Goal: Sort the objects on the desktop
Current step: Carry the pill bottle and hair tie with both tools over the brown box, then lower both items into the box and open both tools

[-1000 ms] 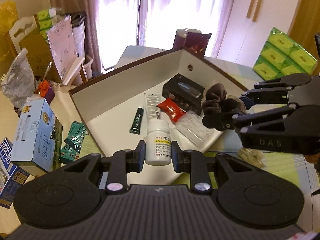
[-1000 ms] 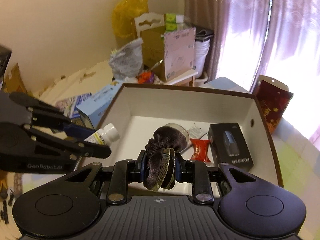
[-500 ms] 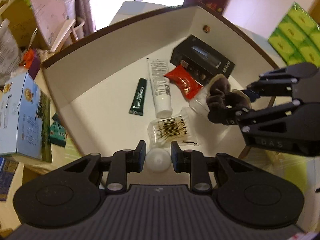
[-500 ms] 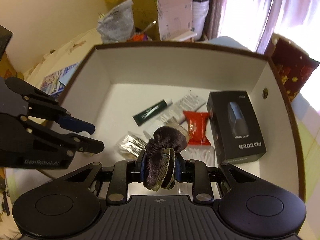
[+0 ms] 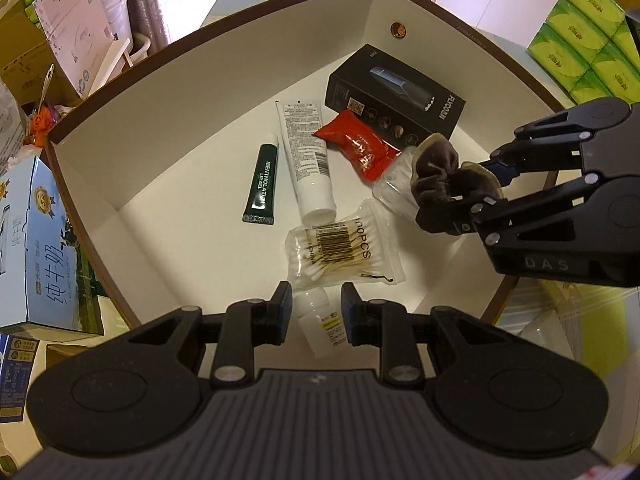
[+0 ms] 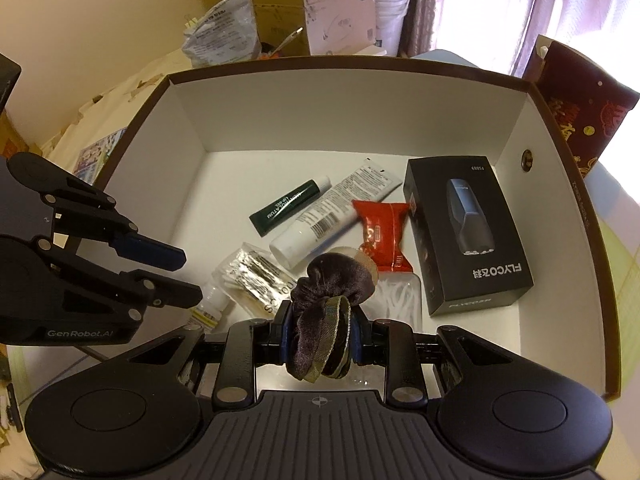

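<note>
L gripper [image 5: 313, 312] hangs over near edge of the brown-rimmed white box [image 5: 224, 76], jaws spread, not gripping. White pill bottle [image 5: 320, 326] lies on its side on the box floor in the gap between the fingers, w/ clear space each side; yellow-striped label faces up.

R gripper [image 6: 319, 334] over the box's R side, jaws pinching a dark brown velvet scrunchie [image 6: 328, 304] w/ olive trim; scrunchie up off the floor, bulging above the pads.

Inside box: cotton swab bag [image 5: 344, 250] just beyond the bottle, touching it or not, can't tell. White tube [image 5: 306, 160] and dark green lip gel tube [image 5: 261, 184] side by side. Red snack packet [image 5: 358, 144] lies partly on clear plastic pack [image 6: 400, 300] of white sticks. Black FLYCO box [image 5: 394, 94] flat near the far wall.

Outside: blue milk carton box [image 5: 30, 248] left of box, green tissue packs [image 5: 588, 36] far R.
</note>
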`<move>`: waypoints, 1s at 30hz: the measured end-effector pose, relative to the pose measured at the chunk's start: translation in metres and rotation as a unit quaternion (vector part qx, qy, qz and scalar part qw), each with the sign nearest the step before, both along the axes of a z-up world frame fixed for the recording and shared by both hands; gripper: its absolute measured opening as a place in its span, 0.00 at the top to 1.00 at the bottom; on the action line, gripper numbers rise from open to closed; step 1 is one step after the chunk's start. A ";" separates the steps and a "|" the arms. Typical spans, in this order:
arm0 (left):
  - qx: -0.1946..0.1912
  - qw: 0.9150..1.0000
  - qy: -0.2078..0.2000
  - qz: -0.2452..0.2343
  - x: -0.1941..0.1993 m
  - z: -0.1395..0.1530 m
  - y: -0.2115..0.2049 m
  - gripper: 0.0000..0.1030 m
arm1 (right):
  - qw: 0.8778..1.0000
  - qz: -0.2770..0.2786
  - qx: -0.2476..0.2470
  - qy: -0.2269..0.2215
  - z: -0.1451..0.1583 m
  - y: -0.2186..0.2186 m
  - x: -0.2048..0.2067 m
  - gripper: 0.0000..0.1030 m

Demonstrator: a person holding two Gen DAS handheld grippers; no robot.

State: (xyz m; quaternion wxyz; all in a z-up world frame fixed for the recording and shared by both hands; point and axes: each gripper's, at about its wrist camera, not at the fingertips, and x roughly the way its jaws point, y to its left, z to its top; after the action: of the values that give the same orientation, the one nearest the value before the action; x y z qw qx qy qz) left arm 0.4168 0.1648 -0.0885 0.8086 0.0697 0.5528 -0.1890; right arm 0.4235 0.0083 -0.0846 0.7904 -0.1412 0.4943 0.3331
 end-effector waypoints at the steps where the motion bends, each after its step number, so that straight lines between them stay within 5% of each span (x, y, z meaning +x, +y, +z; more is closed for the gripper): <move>1: 0.000 1.000 -0.001 0.000 0.000 0.000 0.000 0.79 | 1.000 0.000 0.001 0.000 0.000 0.000 0.000 0.76; 10: 0.008 1.000 -0.017 0.010 0.000 0.007 0.003 0.79 | 1.000 0.008 0.008 -0.006 0.001 0.005 -0.002 0.74; 14: 0.008 1.000 -0.027 0.014 -0.001 0.011 0.006 0.73 | 0.999 0.005 0.019 -0.035 0.004 0.004 -0.006 0.30; 24: 0.010 0.998 -0.054 0.026 -0.010 0.025 0.008 0.39 | 0.998 -0.008 0.025 -0.060 0.020 -0.018 -0.013 0.02; 30: 0.003 0.996 -0.072 0.048 -0.018 0.041 0.010 0.20 | 0.996 -0.036 0.036 -0.079 0.033 -0.034 -0.019 0.02</move>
State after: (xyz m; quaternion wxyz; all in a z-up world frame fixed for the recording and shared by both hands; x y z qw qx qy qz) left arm 0.3993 0.1751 -0.0479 0.8544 0.0595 0.4961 -0.1428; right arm 0.4044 -0.0252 -0.0514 0.8430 -0.1204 0.4231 0.3098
